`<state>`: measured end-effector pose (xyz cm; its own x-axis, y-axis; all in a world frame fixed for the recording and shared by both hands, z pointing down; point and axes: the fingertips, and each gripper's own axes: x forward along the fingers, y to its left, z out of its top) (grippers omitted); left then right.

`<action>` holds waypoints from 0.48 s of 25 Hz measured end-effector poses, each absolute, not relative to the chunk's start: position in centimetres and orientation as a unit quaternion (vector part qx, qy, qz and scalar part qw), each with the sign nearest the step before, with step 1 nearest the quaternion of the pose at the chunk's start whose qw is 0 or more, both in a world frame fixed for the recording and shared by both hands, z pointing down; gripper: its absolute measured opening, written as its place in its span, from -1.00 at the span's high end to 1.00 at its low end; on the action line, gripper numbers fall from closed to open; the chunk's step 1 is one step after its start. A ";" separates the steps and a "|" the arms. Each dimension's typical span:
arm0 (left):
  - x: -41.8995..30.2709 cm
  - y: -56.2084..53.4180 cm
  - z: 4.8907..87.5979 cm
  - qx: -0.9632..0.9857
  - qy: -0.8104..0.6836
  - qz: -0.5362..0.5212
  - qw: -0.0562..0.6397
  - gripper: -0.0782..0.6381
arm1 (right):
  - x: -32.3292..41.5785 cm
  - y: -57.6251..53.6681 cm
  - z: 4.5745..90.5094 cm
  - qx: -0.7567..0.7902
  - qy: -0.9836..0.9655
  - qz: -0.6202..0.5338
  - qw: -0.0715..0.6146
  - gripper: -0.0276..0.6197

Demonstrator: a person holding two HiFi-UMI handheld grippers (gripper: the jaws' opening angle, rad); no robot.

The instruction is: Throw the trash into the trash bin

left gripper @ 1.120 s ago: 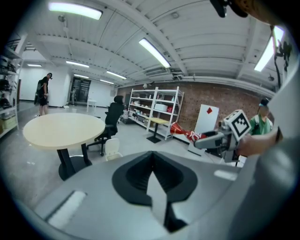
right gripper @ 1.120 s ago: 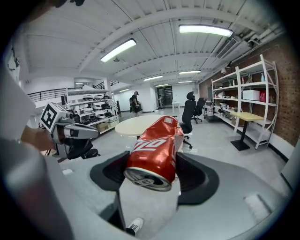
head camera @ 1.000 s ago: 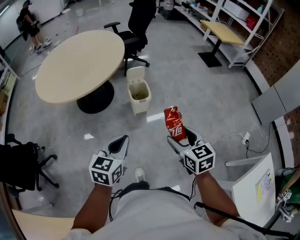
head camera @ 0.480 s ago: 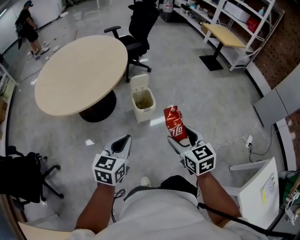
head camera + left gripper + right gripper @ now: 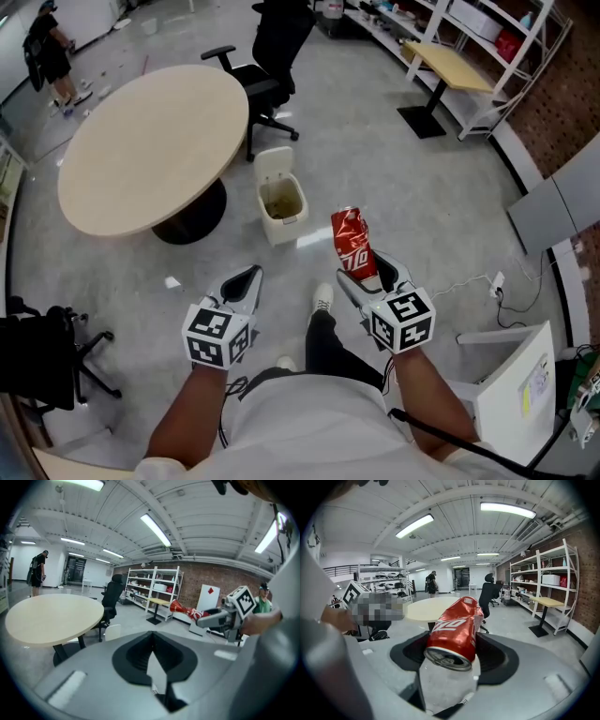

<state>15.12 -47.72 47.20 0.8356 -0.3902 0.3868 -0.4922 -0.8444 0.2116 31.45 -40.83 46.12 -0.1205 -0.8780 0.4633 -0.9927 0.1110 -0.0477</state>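
The right gripper (image 5: pixel 362 275) is clamped on a crumpled red metal can (image 5: pixel 351 246) that juts forward past its jaws. The left gripper (image 5: pixel 246 279), beside it, has its jaws together on nothing. Well ahead of both stands a small cream trash bin (image 5: pixel 282 225), lid up, its contents too dim to make out.

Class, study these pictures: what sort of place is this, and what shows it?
Probably an open office or lab workspace: a large round table with a black swivel chair beside it, and white metal shelving along a brick wall.
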 end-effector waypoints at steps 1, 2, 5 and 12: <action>15.2 -47.7 47.8 0.943 -0.234 0.170 0.163 0.77 | 31.5 -41.0 46.7 0.641 -0.728 0.181 0.164 -0.04; 15.3 -47.7 48.2 0.941 -0.234 0.171 0.176 0.77 | 31.5 -41.2 47.2 0.638 -0.728 0.186 0.166 -0.04; 16.4 -48.2 48.1 0.939 -0.231 0.166 0.194 0.77 | 32.3 -42.4 47.4 0.633 -0.731 0.184 0.174 -0.04; 18.9 -51.5 47.8 0.935 -0.243 0.173 0.191 0.77 | 34.8 -47.2 47.5 0.618 -0.744 0.185 0.173 -0.04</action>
